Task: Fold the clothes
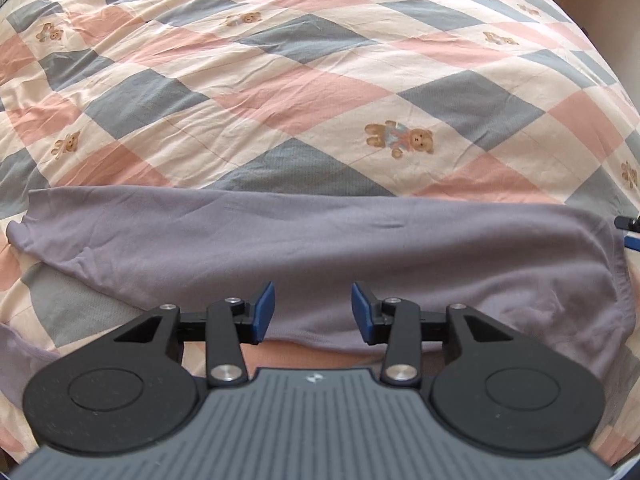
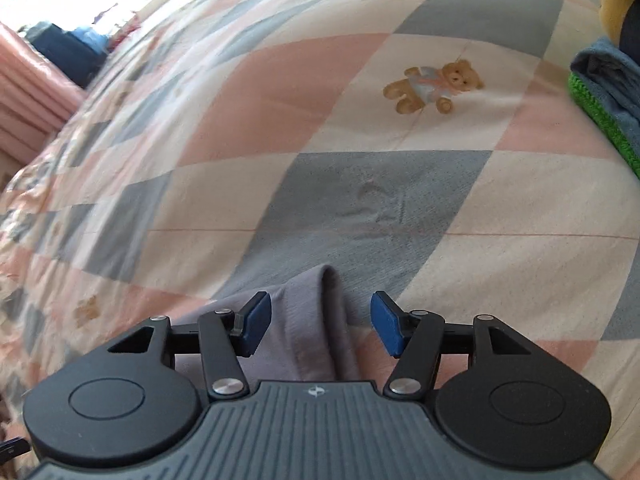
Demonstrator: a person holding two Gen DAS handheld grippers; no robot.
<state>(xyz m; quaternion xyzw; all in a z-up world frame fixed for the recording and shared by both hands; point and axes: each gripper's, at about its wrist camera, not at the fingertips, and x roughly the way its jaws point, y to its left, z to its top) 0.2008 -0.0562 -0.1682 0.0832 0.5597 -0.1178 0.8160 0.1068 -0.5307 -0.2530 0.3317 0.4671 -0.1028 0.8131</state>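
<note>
A lilac-grey garment (image 1: 320, 248) lies spread flat across the near part of the bed, its long fold edge running left to right. My left gripper (image 1: 313, 312) hovers open over the garment's near hem, blue pads (image 1: 264, 310) apart with cloth showing between them but not pinched. In the right wrist view, a narrow end of the same lilac garment (image 2: 316, 320) pokes forward between the fingers of my right gripper (image 2: 322, 326), which stands open, pads clear of the fabric on both sides.
The bed is covered by a checked quilt (image 1: 304, 80) in pink, grey and cream with teddy bear prints. A folded stack of blue and green cloth (image 2: 604, 92) sits at the right edge. Pink curtains (image 2: 28, 92) and dark items lie beyond the bed at left.
</note>
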